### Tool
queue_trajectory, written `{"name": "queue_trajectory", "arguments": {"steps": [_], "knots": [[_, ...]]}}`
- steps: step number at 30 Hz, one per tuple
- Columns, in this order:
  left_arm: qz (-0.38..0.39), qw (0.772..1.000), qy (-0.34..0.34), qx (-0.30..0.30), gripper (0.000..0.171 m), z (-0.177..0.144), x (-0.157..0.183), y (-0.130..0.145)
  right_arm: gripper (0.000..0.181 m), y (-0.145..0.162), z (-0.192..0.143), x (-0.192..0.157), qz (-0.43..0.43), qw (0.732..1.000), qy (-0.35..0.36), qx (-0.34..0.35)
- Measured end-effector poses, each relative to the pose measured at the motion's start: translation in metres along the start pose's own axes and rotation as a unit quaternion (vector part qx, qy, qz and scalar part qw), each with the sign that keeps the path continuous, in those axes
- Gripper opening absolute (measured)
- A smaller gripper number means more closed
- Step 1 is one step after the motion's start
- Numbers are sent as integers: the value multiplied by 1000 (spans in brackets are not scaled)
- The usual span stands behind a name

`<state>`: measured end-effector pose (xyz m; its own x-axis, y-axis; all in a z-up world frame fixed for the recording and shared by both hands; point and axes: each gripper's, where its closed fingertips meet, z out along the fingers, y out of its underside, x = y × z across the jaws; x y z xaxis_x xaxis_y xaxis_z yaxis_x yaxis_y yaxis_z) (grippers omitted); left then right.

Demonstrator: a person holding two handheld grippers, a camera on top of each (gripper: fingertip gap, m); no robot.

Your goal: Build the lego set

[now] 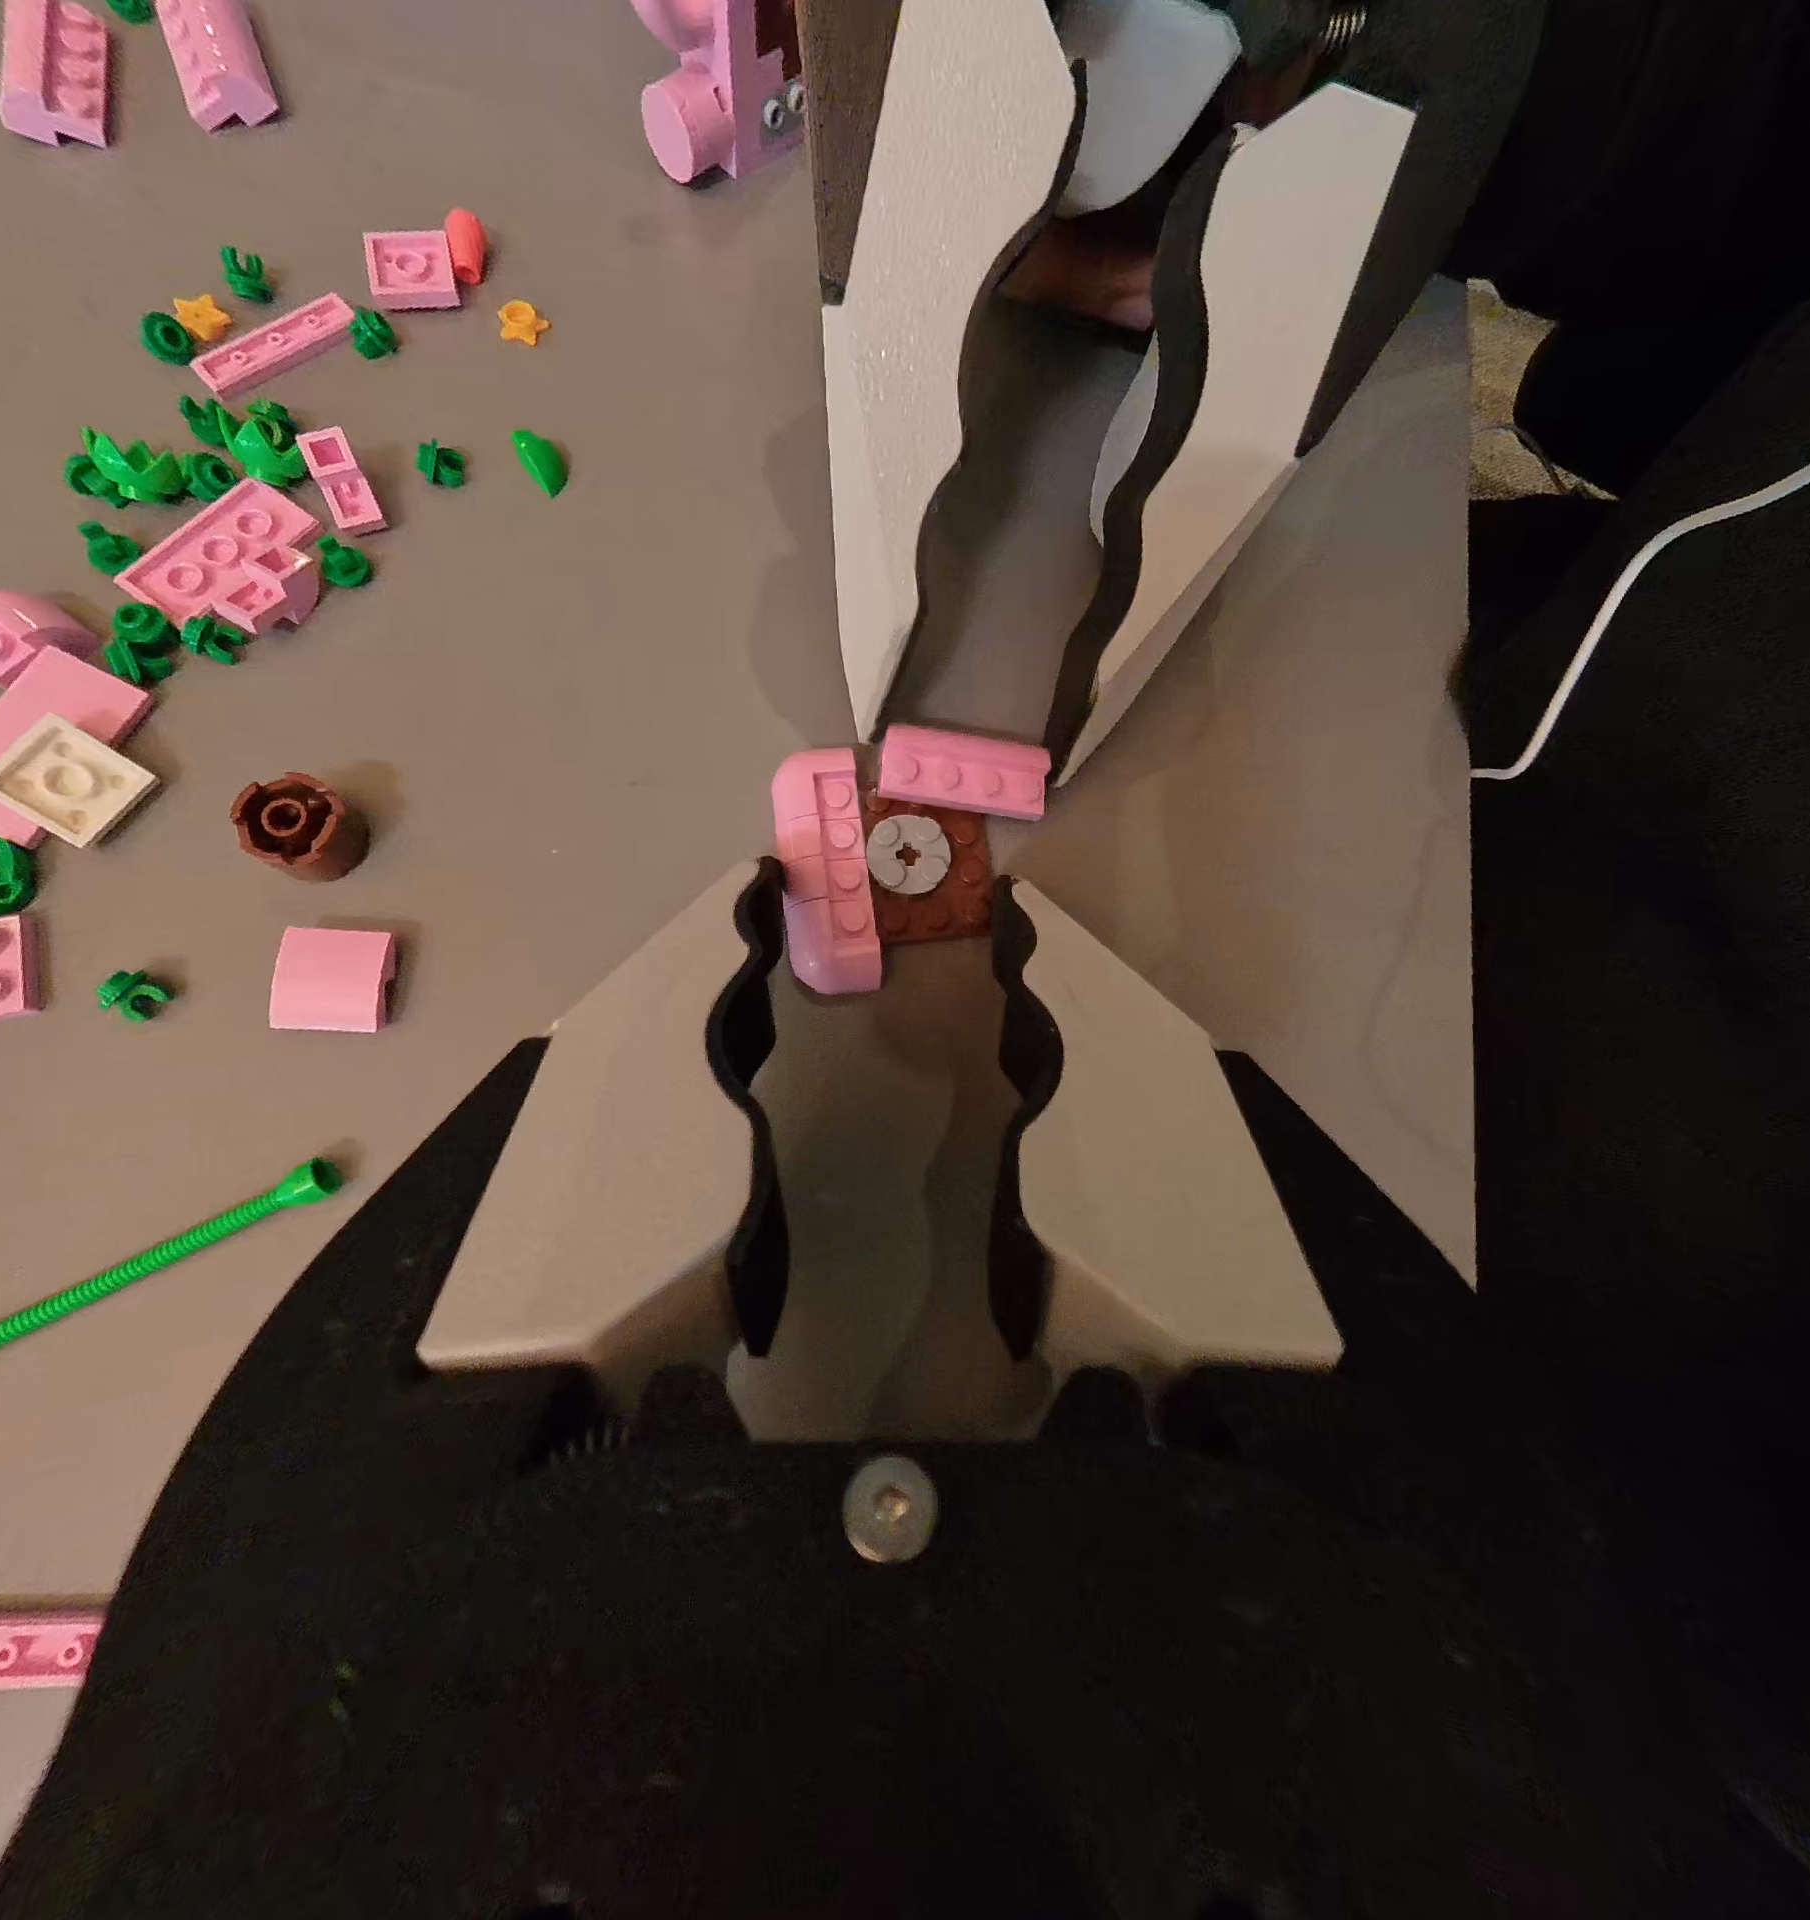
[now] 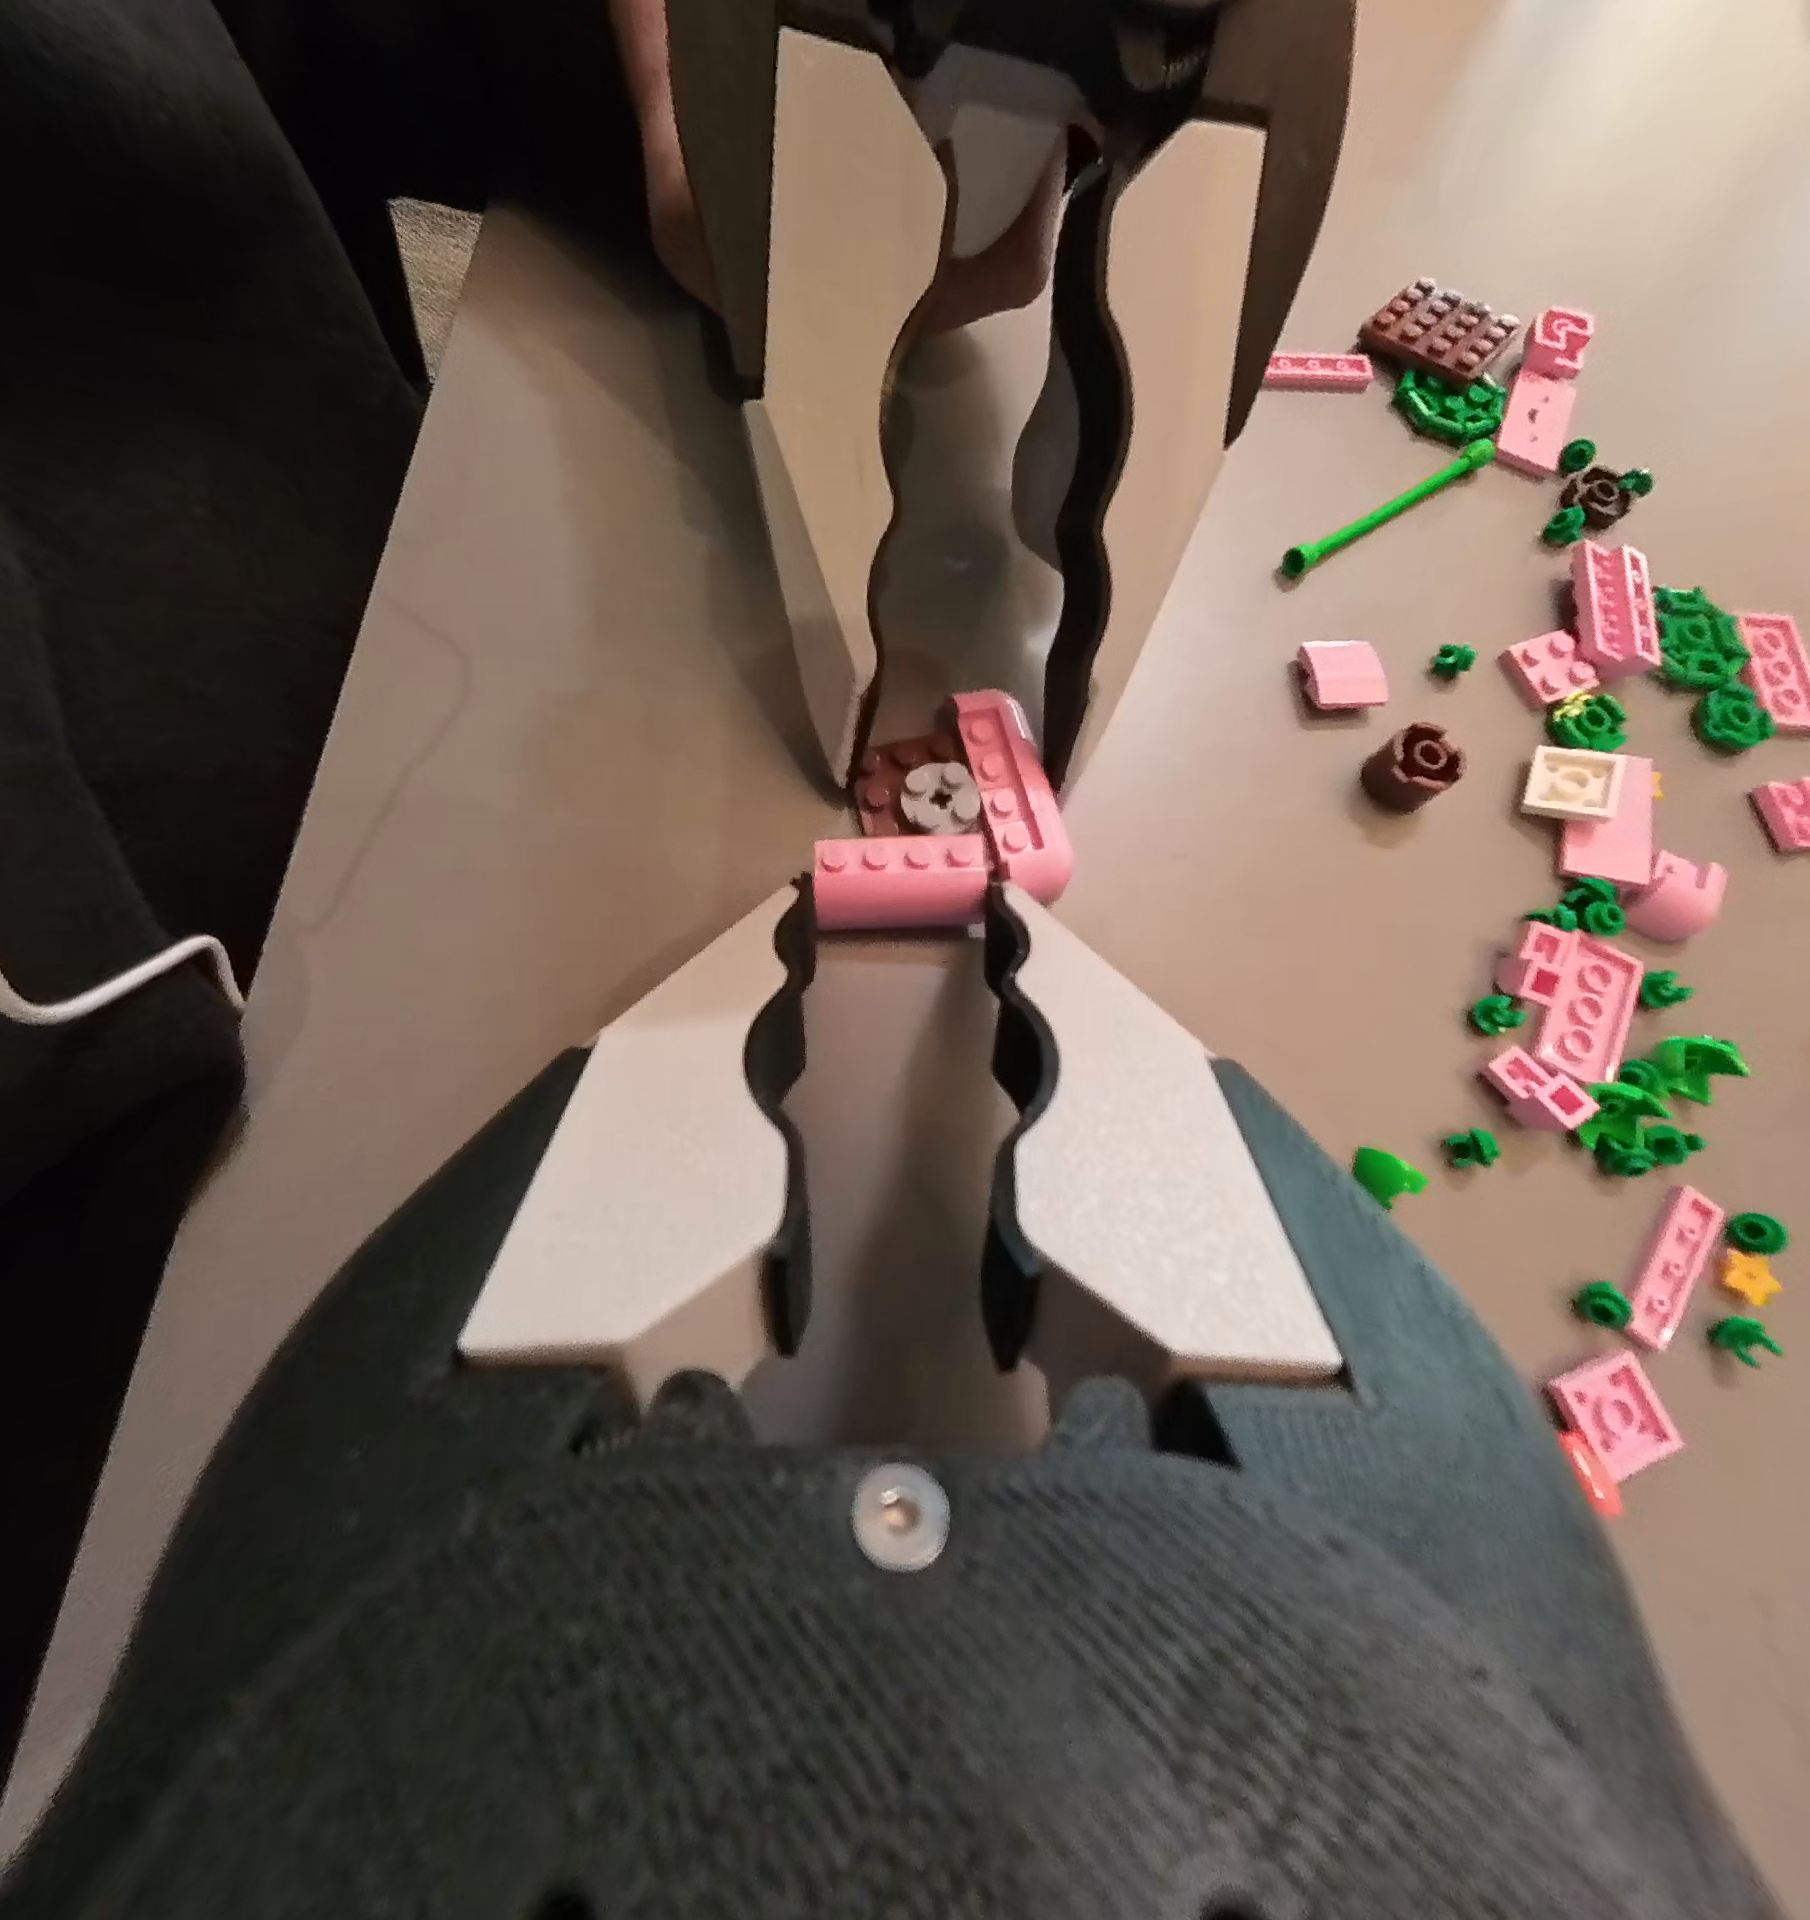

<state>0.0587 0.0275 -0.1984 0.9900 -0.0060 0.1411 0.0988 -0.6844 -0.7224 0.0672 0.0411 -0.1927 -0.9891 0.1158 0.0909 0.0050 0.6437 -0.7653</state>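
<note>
My left gripper (image 1: 885,894) is shut on a small assembly: a brown plate (image 1: 948,904) with a grey round piece (image 1: 908,854) on top and a pink curved brick (image 1: 828,883) along one edge. My right gripper (image 2: 896,899) is shut on a pink studded brick (image 2: 901,883) and holds it against the adjoining edge of the brown plate (image 2: 885,784). In the left wrist view the right gripper (image 1: 963,753) comes in from the top with that pink brick (image 1: 963,771). In the right wrist view the left gripper (image 2: 953,769) comes in from the top.
The grey table (image 1: 568,675) holds scattered pink bricks, green bits, a brown round piece (image 1: 298,826), a white tile (image 1: 65,779) and a green hose (image 1: 132,1268). A pink part-build (image 1: 714,94) stands at the far side. The table edge and a white cable (image 1: 1659,571) lie right. Both grippers' tips are close together, under 4 cm apart.
</note>
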Motion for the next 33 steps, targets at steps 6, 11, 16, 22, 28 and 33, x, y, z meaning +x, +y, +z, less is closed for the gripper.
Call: {"name": "queue_trajectory", "arguments": {"steps": [6,11,16,22,28,33], "knots": [[2,1000,1,-1,39,0,1,0,33,1,1,4,-8,1000,18,-4],[2,1000,1,-1,39,0,1,0,41,3,-1,9,-8,999,35,-5],[3,1000,0,-1,39,0,1,0,38,-1,-5,6,-7,1000,26,11],[3,1000,1,-1,39,0,1,0,26,-7,-7,0,-12,1000,12,25],[2,1000,1,0,39,0,1,0,24,-2,-2,-1,-6,1000,9,8],[2,1000,1,-1,39,0,1,0,24,-2,-2,0,-3,1000,10,8]]}}
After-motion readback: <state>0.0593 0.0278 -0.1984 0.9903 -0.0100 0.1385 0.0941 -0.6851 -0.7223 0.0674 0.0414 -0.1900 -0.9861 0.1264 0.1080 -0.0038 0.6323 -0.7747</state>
